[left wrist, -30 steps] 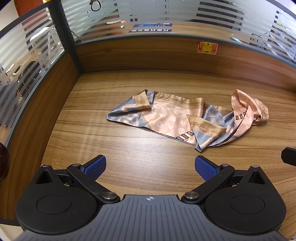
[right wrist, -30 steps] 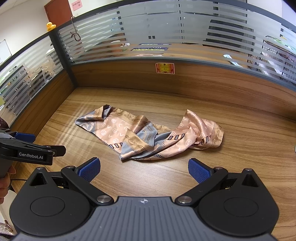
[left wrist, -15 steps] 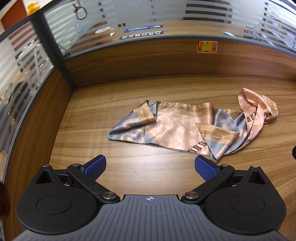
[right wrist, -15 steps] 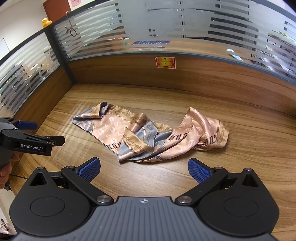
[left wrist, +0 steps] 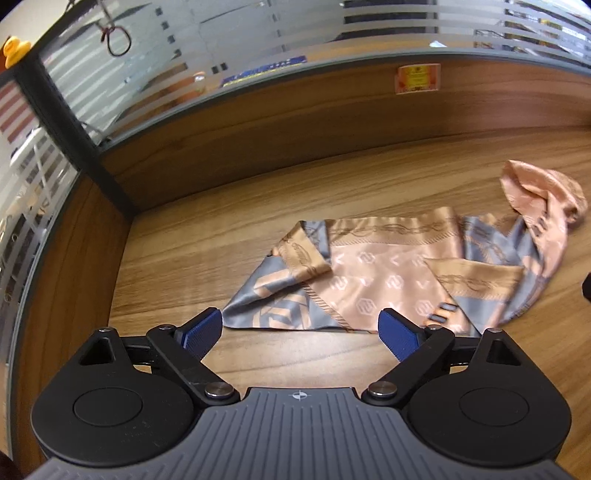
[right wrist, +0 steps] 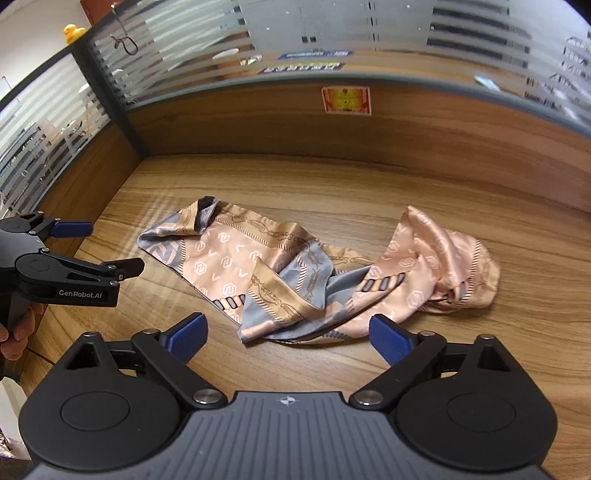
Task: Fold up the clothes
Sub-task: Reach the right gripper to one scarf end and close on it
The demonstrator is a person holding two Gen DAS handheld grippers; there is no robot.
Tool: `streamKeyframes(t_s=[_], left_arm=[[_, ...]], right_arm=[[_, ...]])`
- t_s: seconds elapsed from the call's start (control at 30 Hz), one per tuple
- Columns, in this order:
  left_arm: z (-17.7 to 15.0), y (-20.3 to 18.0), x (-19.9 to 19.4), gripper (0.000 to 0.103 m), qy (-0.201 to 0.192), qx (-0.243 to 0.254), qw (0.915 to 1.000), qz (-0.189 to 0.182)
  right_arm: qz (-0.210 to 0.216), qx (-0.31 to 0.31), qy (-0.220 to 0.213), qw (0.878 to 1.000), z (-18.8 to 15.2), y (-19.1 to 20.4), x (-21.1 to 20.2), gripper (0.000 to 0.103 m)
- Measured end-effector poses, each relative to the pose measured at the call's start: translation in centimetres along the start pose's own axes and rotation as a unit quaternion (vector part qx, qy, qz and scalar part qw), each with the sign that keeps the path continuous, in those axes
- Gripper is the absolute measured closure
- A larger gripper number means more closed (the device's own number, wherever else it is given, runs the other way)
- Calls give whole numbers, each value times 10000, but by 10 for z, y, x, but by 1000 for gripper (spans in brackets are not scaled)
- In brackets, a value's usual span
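Note:
A crumpled silk scarf [left wrist: 399, 269] in peach and grey with chain and logo print lies on the wooden desk [left wrist: 207, 236]. Its left end lies fairly flat, its right end [right wrist: 443, 266] is bunched up. My left gripper [left wrist: 300, 328] stands open just in front of the scarf's near left corner, nothing between its blue pads. In the right wrist view the scarf [right wrist: 280, 266] spreads ahead of my open right gripper [right wrist: 286, 334], whose pads flank the scarf's near folded edge without touching it. The left gripper [right wrist: 99, 247] shows there at the far left, held by a hand.
Wooden partition walls with striped frosted glass [right wrist: 332, 37] close the desk at the back and left, meeting in a corner [left wrist: 110, 177]. A red sticker [right wrist: 346, 100] is on the back wall. A yellow rubber duck [right wrist: 73, 32] sits on top of the partition. Bare desk [right wrist: 517, 350] lies to the right.
Both grippers have moved forward toward the scarf. The left one has swung left and closed in on the scarf's left corner. The scarf itself has not moved.

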State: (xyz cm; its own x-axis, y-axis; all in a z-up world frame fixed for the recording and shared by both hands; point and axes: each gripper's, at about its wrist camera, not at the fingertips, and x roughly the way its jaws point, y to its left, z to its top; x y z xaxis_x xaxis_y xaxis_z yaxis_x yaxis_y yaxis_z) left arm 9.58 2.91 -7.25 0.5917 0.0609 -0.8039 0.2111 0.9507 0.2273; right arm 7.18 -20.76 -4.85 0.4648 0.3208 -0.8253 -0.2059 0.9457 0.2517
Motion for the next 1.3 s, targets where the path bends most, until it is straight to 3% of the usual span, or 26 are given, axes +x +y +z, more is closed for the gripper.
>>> streamKeyframes(t_s=[0.33, 0.63, 0.8, 0.9, 0.93, 0.97, 1.07, 1.3], left_arm=[[2, -1, 20, 10, 133, -90, 9999, -62], [-9, -11, 18, 10, 268, -149, 9994, -145], [-14, -15, 15, 10, 302, -130, 9993, -179], [-17, -14, 13, 10, 311, -152, 9992, -199], [-21, -12, 12, 10, 301, -198, 9991, -208], [-21, -11, 11, 10, 296, -216, 9991, -210], [-22, -11, 8, 11, 277, -244, 9991, -218], [-24, -20, 2, 12, 270, -166, 9990, -319]], right_arm=[[60, 181, 383, 9991, 9, -6, 55, 32], [-72, 270, 691, 9972, 13, -11, 98, 34], [-67, 396, 773, 9962, 11, -13, 108, 46], [-56, 434, 789, 9959, 11, -12, 110, 71], [-44, 448, 777, 9960, 11, -12, 109, 89], [-17, 464, 737, 9962, 11, -14, 104, 93], [65, 511, 620, 9967, 10, -18, 87, 100], [70, 658, 404, 9970, 2, -39, 36, 101]])
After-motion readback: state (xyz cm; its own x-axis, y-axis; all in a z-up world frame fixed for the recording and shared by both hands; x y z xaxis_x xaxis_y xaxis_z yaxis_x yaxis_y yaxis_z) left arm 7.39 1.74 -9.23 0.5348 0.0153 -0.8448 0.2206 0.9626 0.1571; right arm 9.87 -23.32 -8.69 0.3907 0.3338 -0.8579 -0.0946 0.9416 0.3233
